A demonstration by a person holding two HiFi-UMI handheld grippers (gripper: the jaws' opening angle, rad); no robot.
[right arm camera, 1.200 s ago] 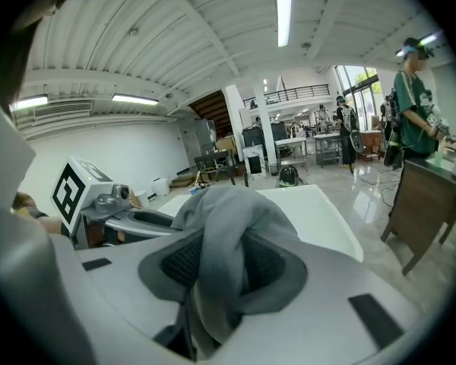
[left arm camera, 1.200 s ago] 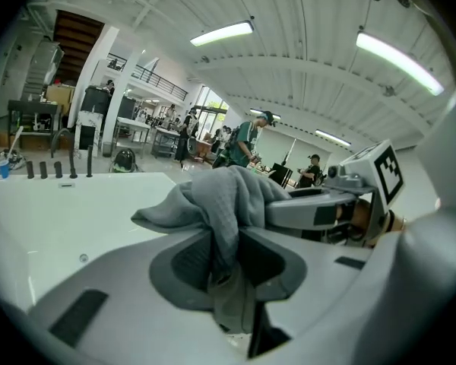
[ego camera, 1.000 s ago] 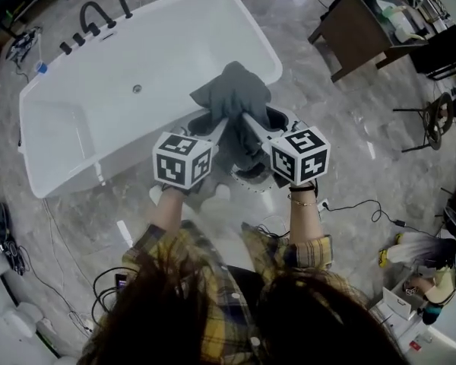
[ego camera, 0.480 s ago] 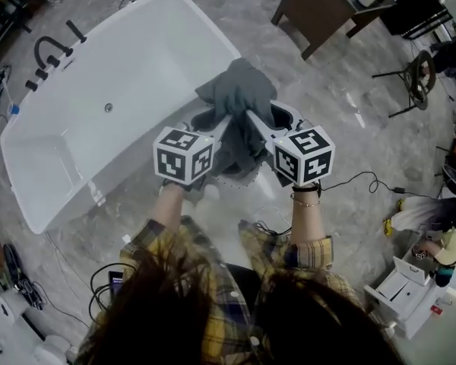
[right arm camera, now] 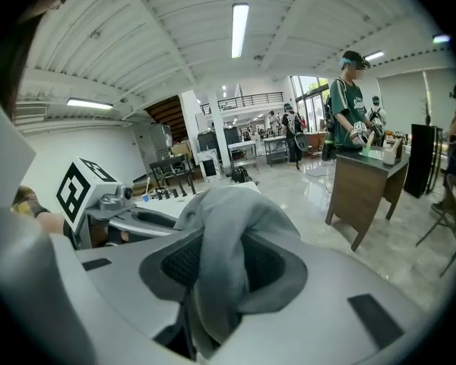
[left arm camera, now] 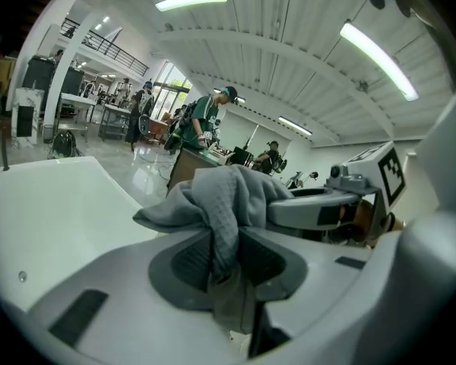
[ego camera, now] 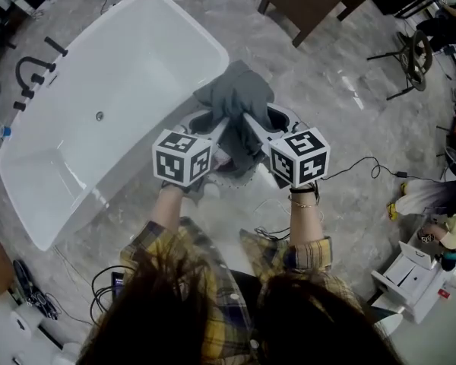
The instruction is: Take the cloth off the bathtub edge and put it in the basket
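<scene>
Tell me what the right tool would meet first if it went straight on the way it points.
Apart from the gray cloth the right tool grips, probably the floor beside the bathtub corner; the cloth hides the exact line.

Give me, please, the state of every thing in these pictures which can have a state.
cloth, bunched up, held in the air by both grippers, its loose part hanging down.
left gripper, shut on the cloth.
right gripper, shut on the cloth.
bathtub, empty, no water to be seen.
</scene>
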